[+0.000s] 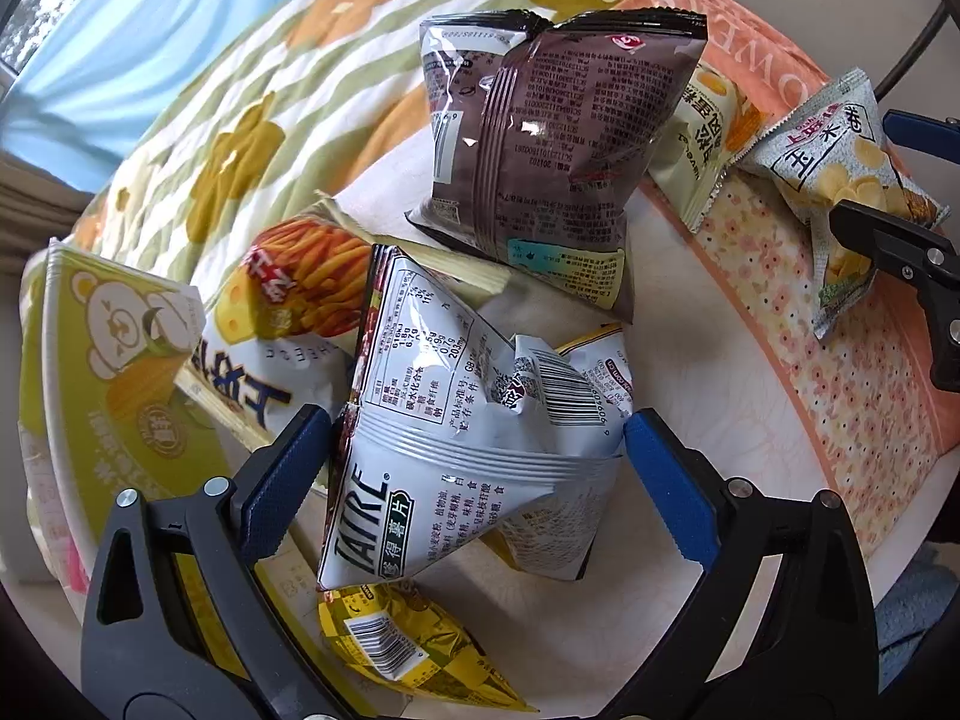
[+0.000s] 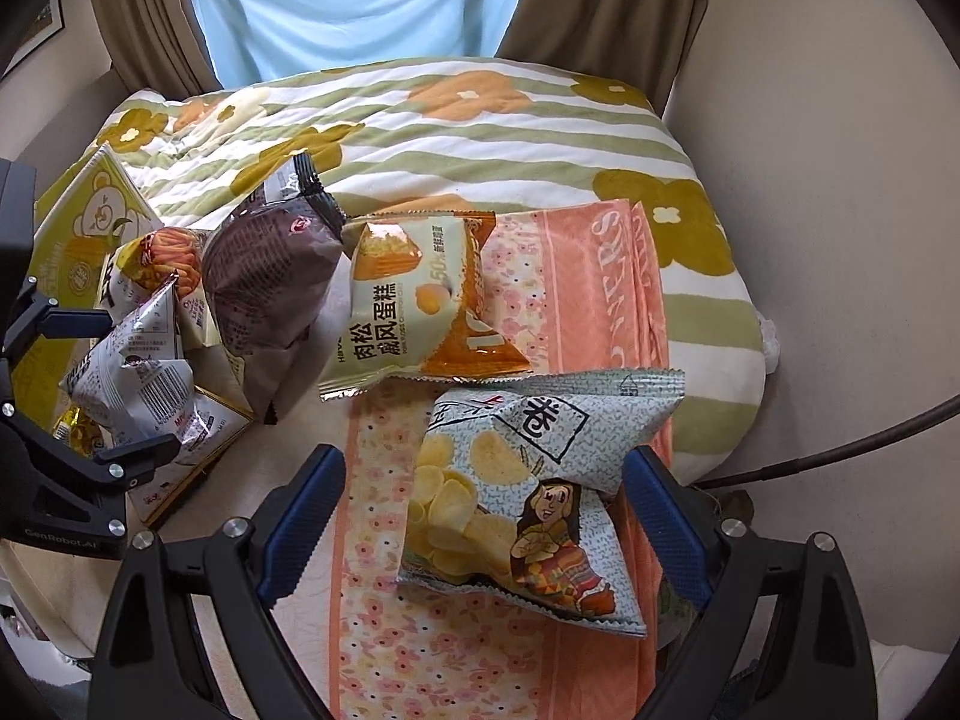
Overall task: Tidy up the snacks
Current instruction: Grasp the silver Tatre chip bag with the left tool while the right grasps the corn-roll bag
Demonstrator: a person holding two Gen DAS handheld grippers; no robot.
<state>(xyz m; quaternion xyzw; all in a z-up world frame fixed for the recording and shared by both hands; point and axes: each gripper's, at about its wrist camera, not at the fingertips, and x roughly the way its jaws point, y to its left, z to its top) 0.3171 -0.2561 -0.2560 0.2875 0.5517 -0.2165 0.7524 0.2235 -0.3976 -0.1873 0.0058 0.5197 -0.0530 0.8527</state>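
My left gripper (image 1: 477, 441) is open around a silver chip bag (image 1: 474, 420), its blue pads beside the bag's two sides; whether they touch is unclear. The bag lies in a pile with a brown bag (image 1: 546, 138), a cheese-stick bag (image 1: 288, 312) and a gold bag (image 1: 414, 654). My right gripper (image 2: 486, 498) is open around a pale blue rice-cracker bag (image 2: 522, 492) lying on a pink floral towel (image 2: 576, 276). An orange cake bag (image 2: 414, 300) lies just beyond it. The right gripper also shows in the left wrist view (image 1: 900, 252), the left one in the right wrist view (image 2: 102, 384).
A yellow-green box with a bear print (image 1: 108, 360) lies at the left of the pile. A flower-patterned quilt (image 2: 480, 138) covers the bed behind. Brown and blue curtains (image 2: 360, 0) hang at the back. A dark cable (image 2: 840, 450) runs at the right.
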